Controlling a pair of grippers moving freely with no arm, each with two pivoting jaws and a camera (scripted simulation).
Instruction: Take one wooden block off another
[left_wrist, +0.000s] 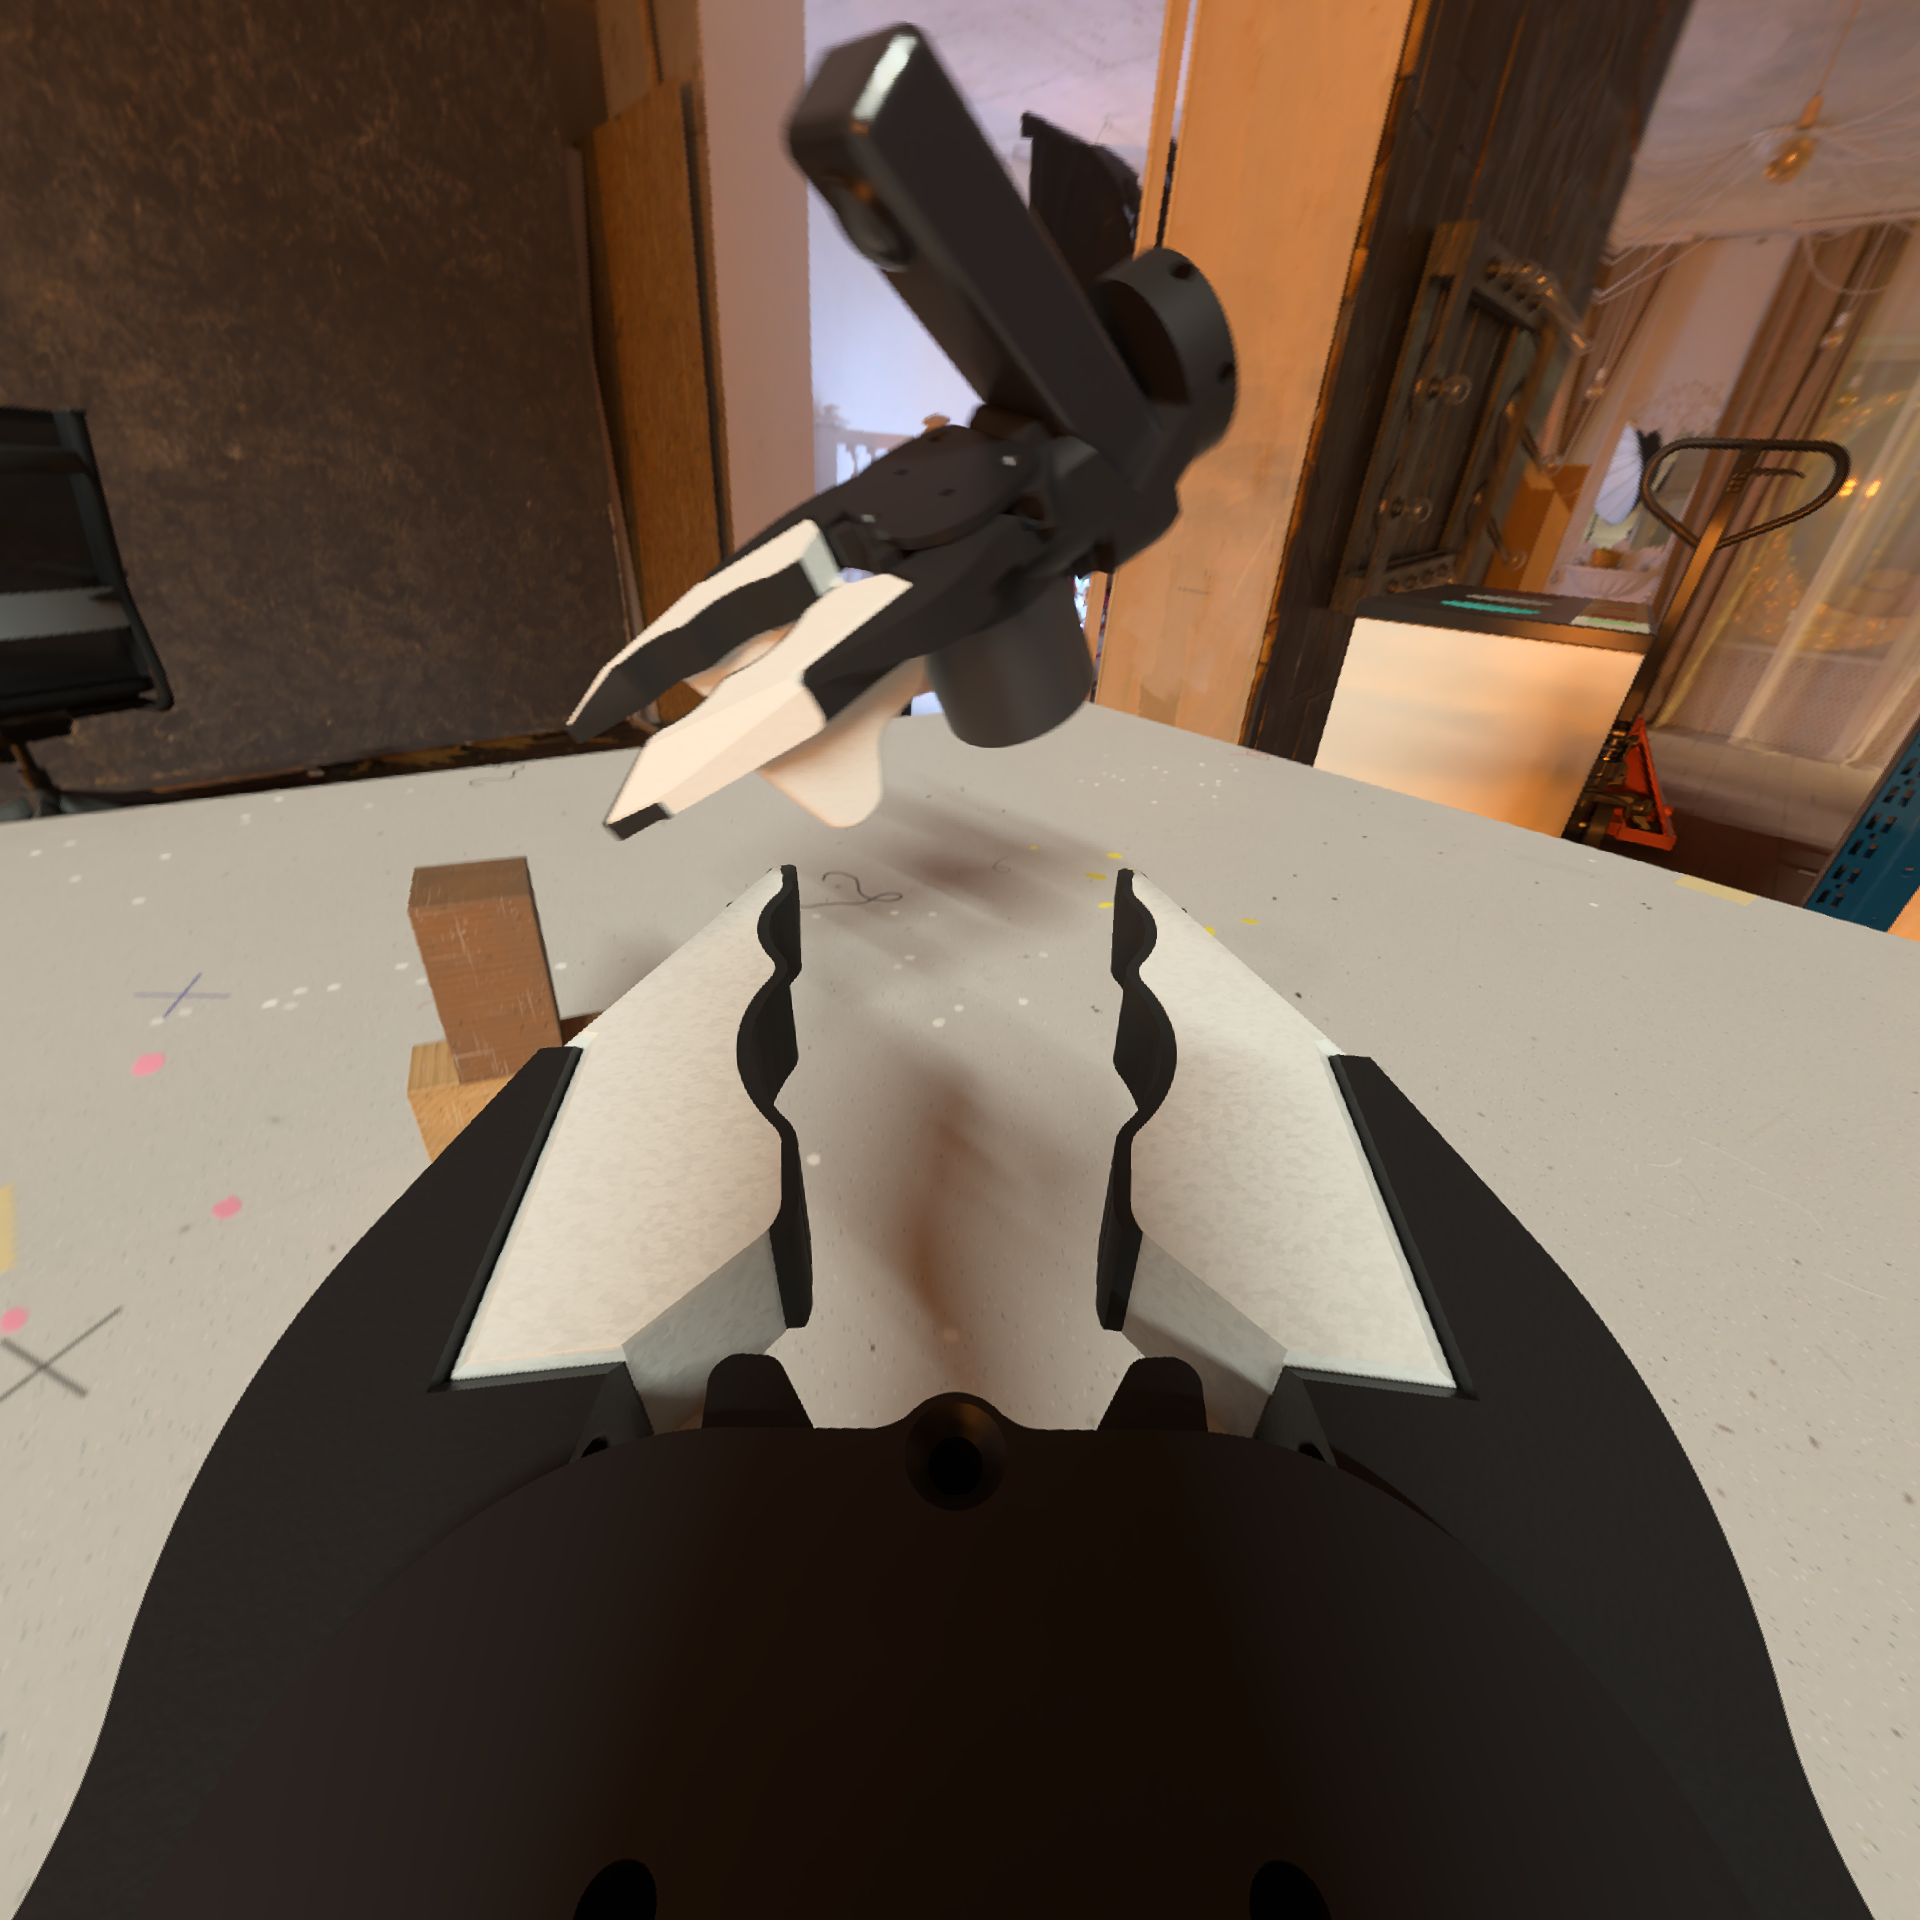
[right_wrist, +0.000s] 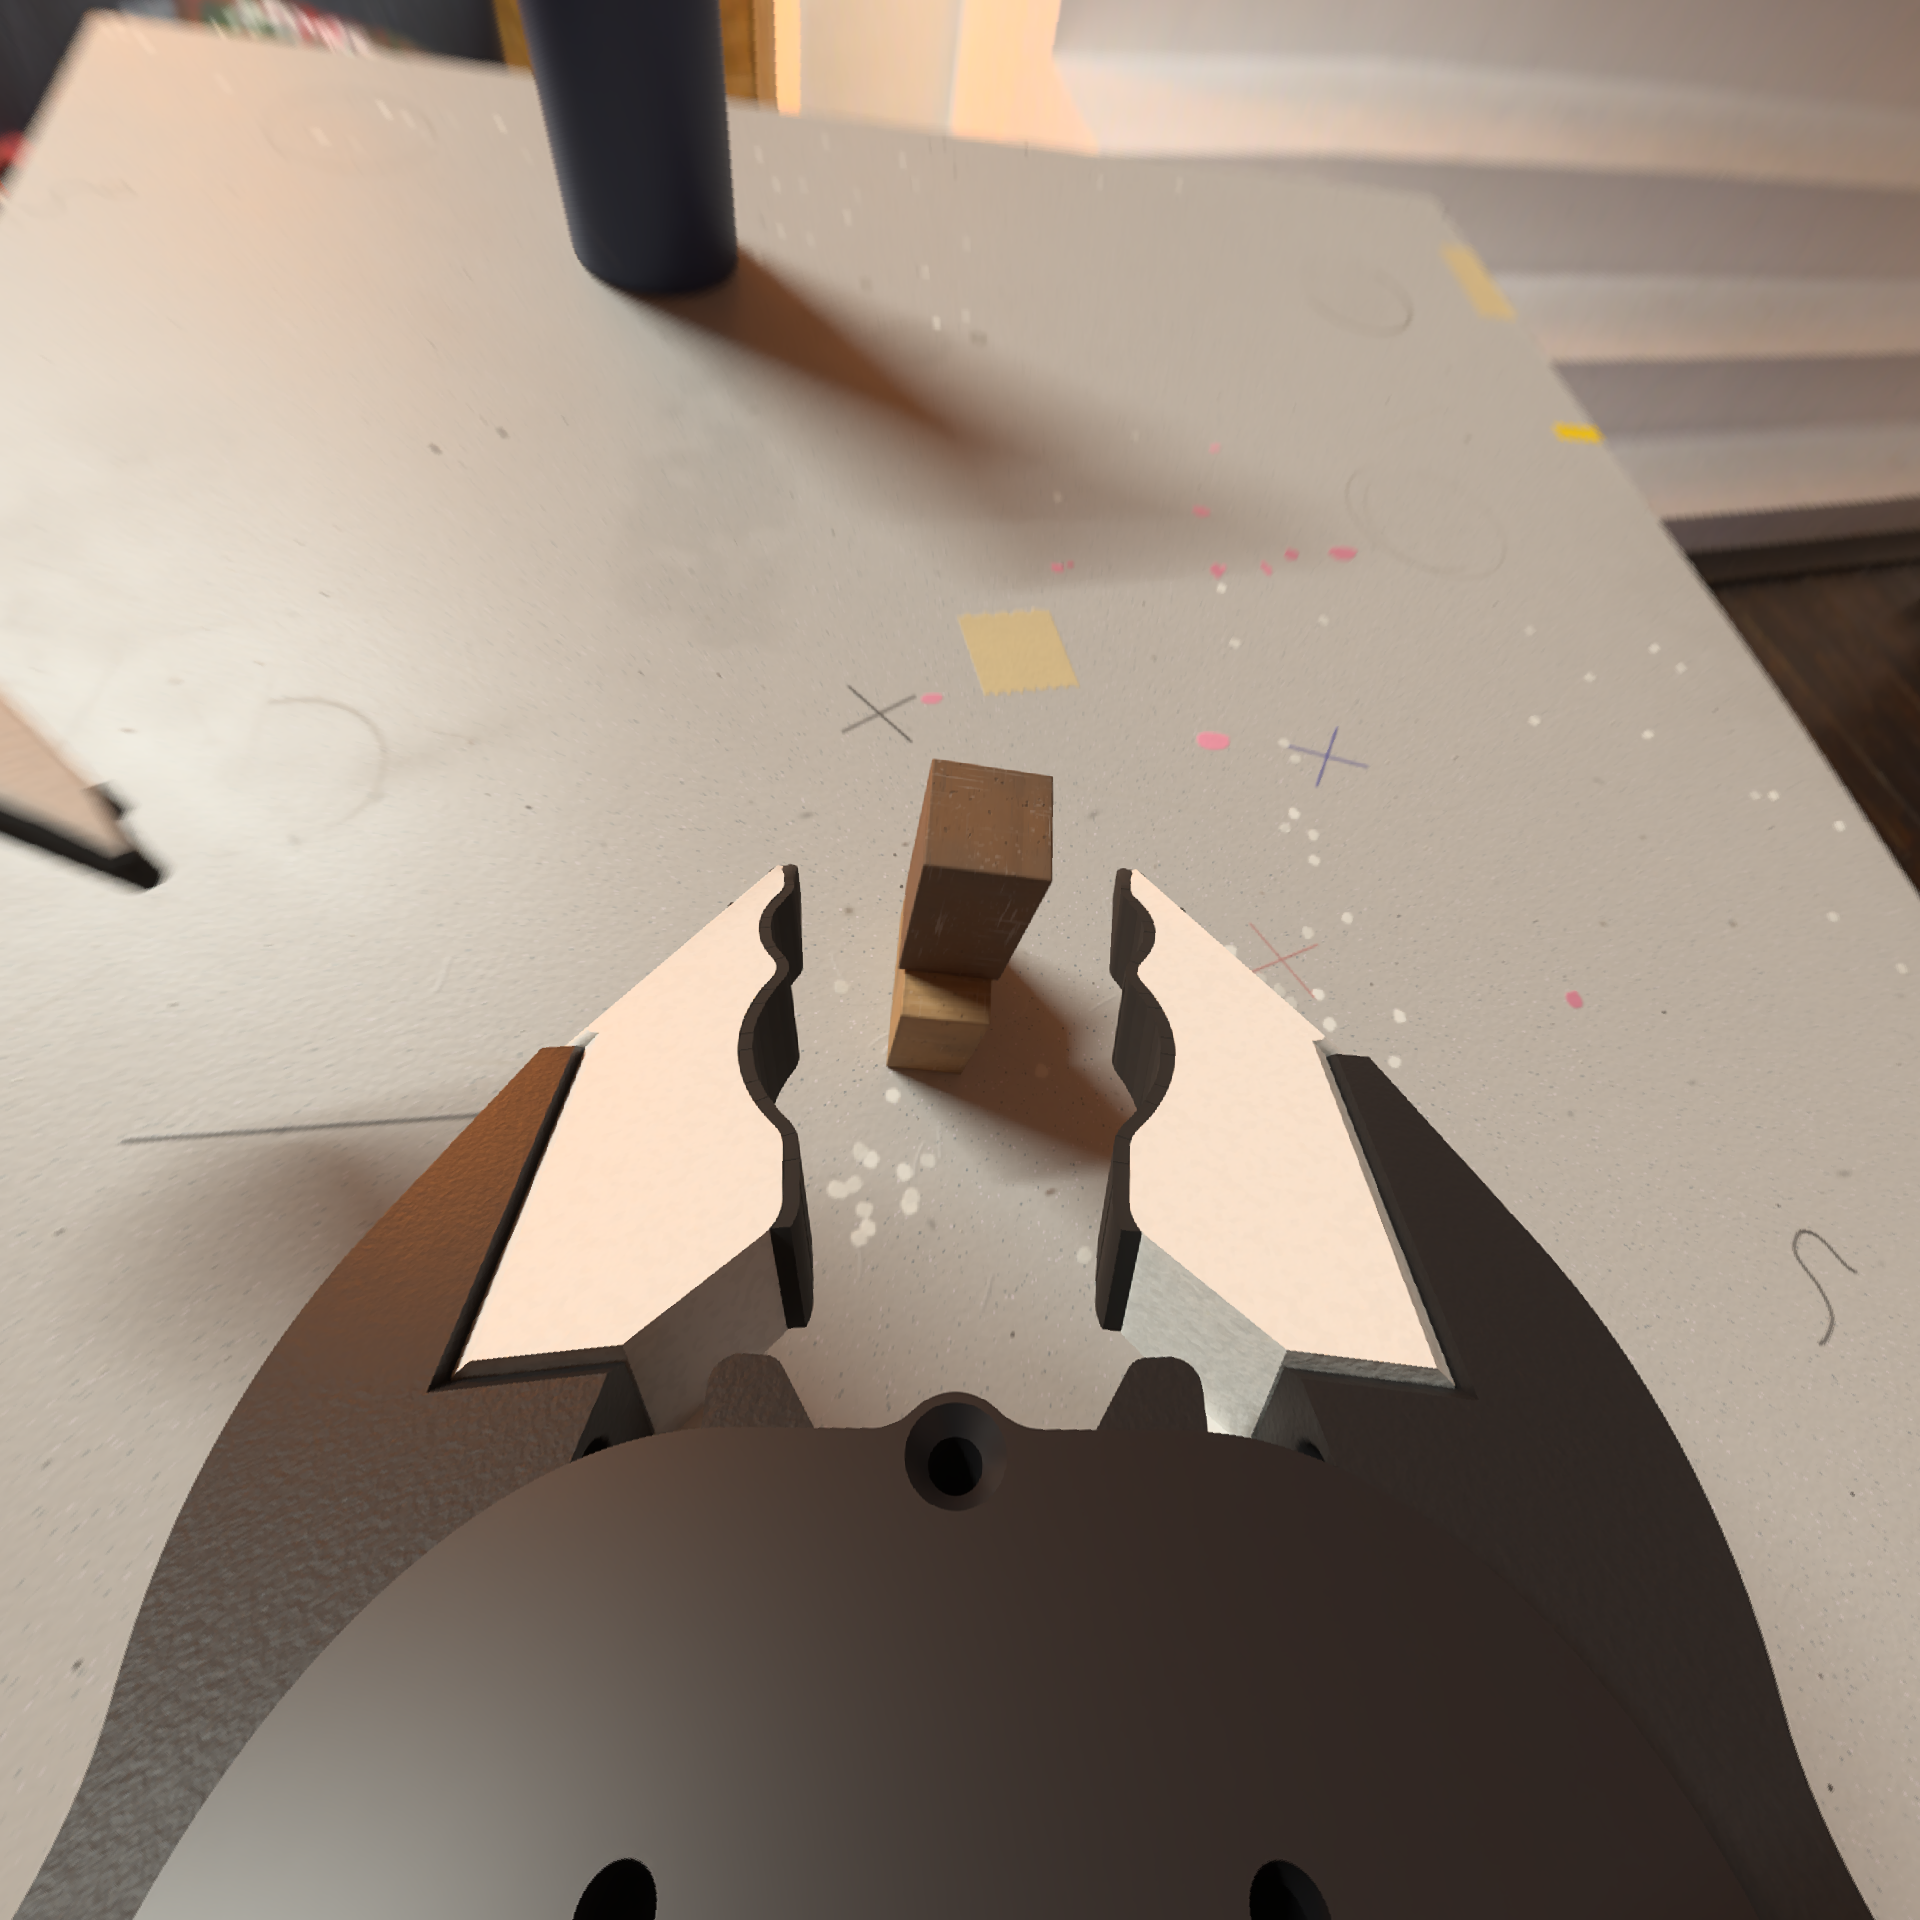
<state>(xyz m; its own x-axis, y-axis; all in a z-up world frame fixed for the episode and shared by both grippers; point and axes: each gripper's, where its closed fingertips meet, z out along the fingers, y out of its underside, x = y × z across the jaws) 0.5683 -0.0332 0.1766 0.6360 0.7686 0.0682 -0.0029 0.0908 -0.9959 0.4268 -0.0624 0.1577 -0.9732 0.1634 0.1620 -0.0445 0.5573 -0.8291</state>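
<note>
A dark brown wooden block (right_wrist: 977, 868) lies on top of a smaller light wooden block (right_wrist: 938, 1023) on the grey table. In the right wrist view the stack sits just beyond my right gripper (right_wrist: 956, 883), which is open and empty, above the table. In the left wrist view the dark block (left_wrist: 480, 961) and the light block (left_wrist: 447, 1096) stand to the left of my left gripper (left_wrist: 956, 883), partly hidden by its left finger. The left gripper is open and empty. The right gripper (left_wrist: 613, 774) hovers ahead, open, tilted down to the left.
A dark cylinder (right_wrist: 644, 145) stands on the grey table (right_wrist: 416, 468) at the far side. A yellow tape patch (right_wrist: 1016, 650) lies beyond the stack. The left gripper's fingertip (right_wrist: 83, 821) shows at the left edge. The table edge runs along the right (right_wrist: 1662, 520).
</note>
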